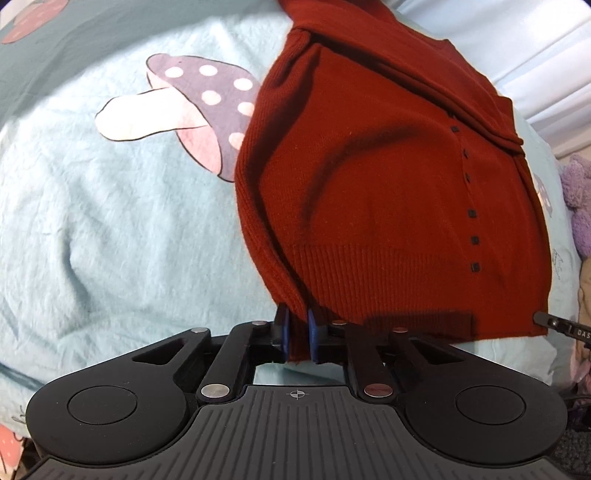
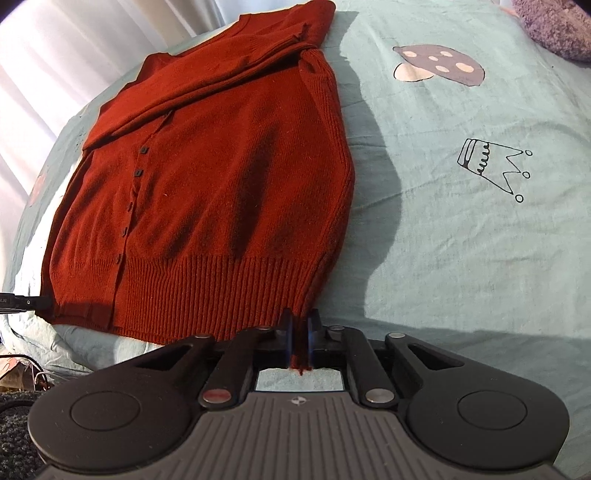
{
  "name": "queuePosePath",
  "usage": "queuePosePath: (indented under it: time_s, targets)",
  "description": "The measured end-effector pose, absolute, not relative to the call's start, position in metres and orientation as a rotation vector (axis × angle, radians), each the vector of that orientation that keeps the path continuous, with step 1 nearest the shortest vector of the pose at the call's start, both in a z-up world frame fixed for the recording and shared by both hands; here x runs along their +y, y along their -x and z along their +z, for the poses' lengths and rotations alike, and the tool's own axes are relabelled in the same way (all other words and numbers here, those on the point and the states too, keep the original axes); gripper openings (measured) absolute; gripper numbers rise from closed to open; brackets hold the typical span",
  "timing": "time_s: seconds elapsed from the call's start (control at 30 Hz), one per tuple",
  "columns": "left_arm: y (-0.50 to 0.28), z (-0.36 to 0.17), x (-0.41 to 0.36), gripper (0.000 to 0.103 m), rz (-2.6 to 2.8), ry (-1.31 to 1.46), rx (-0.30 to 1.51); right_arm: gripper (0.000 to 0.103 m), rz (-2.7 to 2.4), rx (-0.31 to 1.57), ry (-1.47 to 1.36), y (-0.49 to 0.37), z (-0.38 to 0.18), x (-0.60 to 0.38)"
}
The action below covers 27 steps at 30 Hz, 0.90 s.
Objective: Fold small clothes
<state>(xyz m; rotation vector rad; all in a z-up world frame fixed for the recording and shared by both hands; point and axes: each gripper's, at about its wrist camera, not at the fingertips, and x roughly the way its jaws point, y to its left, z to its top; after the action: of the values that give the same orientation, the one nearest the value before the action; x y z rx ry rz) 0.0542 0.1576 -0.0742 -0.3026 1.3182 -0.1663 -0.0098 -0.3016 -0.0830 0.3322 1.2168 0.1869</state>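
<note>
A dark red knit cardigan [image 1: 388, 192] with small dark buttons lies flat on a light teal bedsheet [image 1: 110, 229], its sleeves folded across the chest. My left gripper [image 1: 298, 325] is shut on the hem's left corner. In the right wrist view the same cardigan [image 2: 221, 177] fills the left half, and my right gripper [image 2: 300, 325] is shut on the hem's right corner. The tip of the other gripper shows at the far hem corner in each view, at the right edge in the left wrist view [image 1: 561, 326] and at the left edge in the right wrist view [image 2: 22, 302].
The sheet carries mushroom prints [image 1: 192, 110] and a crown drawing [image 2: 495, 170]. A purple plush toy [image 2: 554, 29] lies at the far right corner of the bed. White curtains [image 2: 55, 55] hang behind the bed. The bed's near edge runs just under both grippers.
</note>
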Motion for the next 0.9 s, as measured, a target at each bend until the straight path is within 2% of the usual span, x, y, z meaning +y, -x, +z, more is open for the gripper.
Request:
queuePosePath:
  time_s: [0.17, 0.33, 0.53, 0.7, 0.77, 0.8, 0.83, 0.87, 0.9]
  targets:
    - [-0.057, -0.059, 0.158, 0.008, -0.246, 0.371, 1.226, 0.005, 0.244, 1.173, -0.5, 0.002, -0.076, -0.314]
    - [-0.076, -0.024, 0.168, 0.007, -0.29, 0.521, 1.033, 0.005, 0.289, 1.012, -0.632, -0.035, -0.057, -0.32]
    - [-0.127, -0.006, 0.167, 0.008, -0.237, 0.561, 0.879, 0.005, 0.274, 0.88, -0.585, -0.104, -0.041, -0.311]
    - [-0.165, -0.025, 0.171, 0.008, -0.076, 0.534, 0.82, 0.005, 0.145, 0.834, -0.437, -0.143, -0.05, -0.302]
    - [-0.176, -0.038, 0.173, 0.01, -0.04, 0.527, 0.818, 0.009, 0.089, 0.808, -0.373, -0.149, -0.055, -0.302]
    - [-0.178, -0.041, 0.173, 0.015, -0.029, 0.513, 0.819, 0.016, 0.076, 0.801, -0.341, -0.149, -0.057, -0.302]
    - [-0.179, -0.044, 0.172, 0.025, -0.01, 0.479, 0.811, 0.03, 0.078, 0.796, -0.308, -0.149, -0.057, -0.301]
    - [-0.177, -0.044, 0.171, 0.03, -0.005, 0.431, 0.799, 0.038, 0.081, 0.789, -0.271, -0.149, -0.06, -0.301]
    - [-0.177, -0.045, 0.17, 0.042, -0.004, 0.396, 0.789, 0.049, 0.085, 0.788, -0.229, -0.148, -0.062, -0.299]
